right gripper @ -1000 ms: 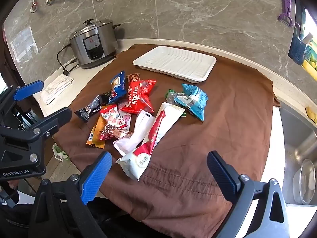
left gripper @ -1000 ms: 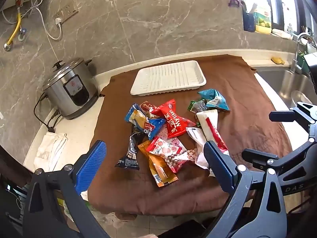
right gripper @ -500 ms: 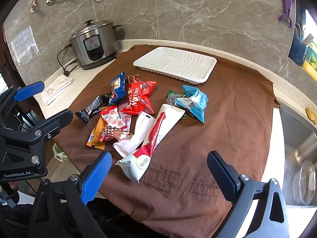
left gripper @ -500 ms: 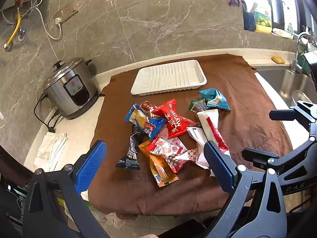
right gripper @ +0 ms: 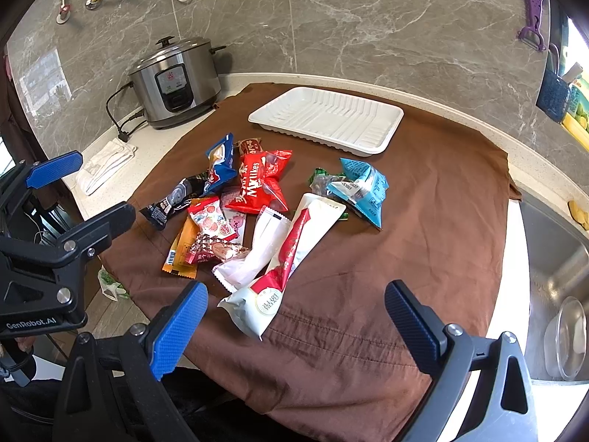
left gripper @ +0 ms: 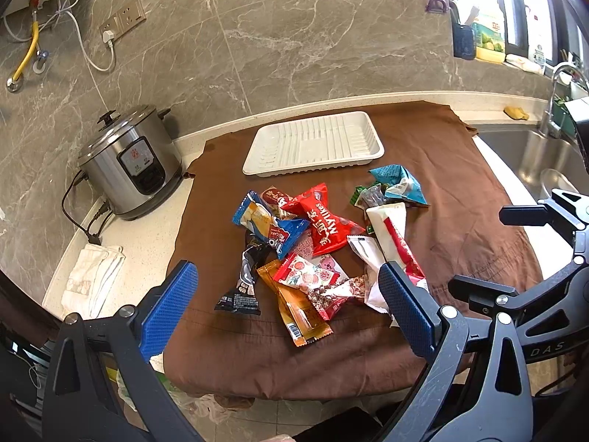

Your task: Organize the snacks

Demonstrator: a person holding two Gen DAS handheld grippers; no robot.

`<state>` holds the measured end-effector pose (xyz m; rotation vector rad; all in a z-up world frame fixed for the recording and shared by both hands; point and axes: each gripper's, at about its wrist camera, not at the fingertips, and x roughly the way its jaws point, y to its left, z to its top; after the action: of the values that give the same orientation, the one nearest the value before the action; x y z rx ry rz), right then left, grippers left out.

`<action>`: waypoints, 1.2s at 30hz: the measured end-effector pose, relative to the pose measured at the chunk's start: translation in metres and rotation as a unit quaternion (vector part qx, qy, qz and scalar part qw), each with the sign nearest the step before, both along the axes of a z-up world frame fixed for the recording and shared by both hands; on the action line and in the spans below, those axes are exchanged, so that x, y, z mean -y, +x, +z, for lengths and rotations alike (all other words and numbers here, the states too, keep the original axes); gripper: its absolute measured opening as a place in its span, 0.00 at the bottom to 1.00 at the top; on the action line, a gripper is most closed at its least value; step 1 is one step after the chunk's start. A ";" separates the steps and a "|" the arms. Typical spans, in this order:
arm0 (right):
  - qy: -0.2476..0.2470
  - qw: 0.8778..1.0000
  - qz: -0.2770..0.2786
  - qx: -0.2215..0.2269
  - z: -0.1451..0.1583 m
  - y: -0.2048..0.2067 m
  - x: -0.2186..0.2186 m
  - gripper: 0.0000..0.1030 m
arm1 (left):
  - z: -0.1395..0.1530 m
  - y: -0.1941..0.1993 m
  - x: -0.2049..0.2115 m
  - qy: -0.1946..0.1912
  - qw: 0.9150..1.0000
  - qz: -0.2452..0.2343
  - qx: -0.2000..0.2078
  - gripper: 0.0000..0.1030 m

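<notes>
Several snack packets lie in a loose pile on a brown cloth (left gripper: 460, 184) (right gripper: 441, 228): a red Mylikes bag (left gripper: 327, 226) (right gripper: 257, 180), a blue packet (left gripper: 267, 226) (right gripper: 221, 162), a teal packet (left gripper: 397, 182) (right gripper: 359, 188), a long white-and-red pack (left gripper: 392, 235) (right gripper: 291, 254), a black one (left gripper: 244, 276) (right gripper: 173, 199) and an orange one (left gripper: 298, 305) (right gripper: 180, 246). An empty white tray (left gripper: 313, 143) (right gripper: 327, 118) sits behind them. My left gripper (left gripper: 287, 313) hovers open at the pile's near edge. My right gripper (right gripper: 294, 328) is open near the white-and-red pack's end.
A steel rice cooker (left gripper: 132, 162) (right gripper: 176, 81) with its cord stands left of the cloth, a folded white rag (left gripper: 92, 280) (right gripper: 106, 162) beside it. A sink (left gripper: 545, 154) (right gripper: 556, 276) with a tap lies to the right. A marble wall is behind.
Both views have shifted very slightly; the pile sits a touch lower in the right wrist view. Nothing was taken hold of or moved on the cloth.
</notes>
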<state>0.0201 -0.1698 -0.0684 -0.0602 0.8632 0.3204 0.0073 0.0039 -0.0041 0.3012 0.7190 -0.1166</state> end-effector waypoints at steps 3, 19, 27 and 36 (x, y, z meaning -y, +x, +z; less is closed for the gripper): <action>0.000 1.000 0.000 0.000 0.000 0.000 0.000 0.96 | 0.000 0.000 0.000 0.000 1.000 0.000 0.001 0.97; 0.000 1.000 -0.001 -0.001 0.001 0.004 0.000 0.96 | -0.001 0.001 -0.003 -0.002 1.000 -0.001 -0.001 0.97; 0.001 1.000 0.000 -0.001 0.001 0.005 0.000 0.96 | -0.001 0.002 -0.003 -0.003 1.000 -0.001 -0.002 0.97; 0.001 1.000 0.000 -0.001 0.001 0.005 -0.002 0.96 | -0.002 0.004 -0.004 -0.004 1.000 -0.001 -0.004 0.97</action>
<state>0.0252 -0.1678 -0.0672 -0.0584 0.8659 0.3209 0.0114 0.0075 -0.0060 0.2942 0.7262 -0.1216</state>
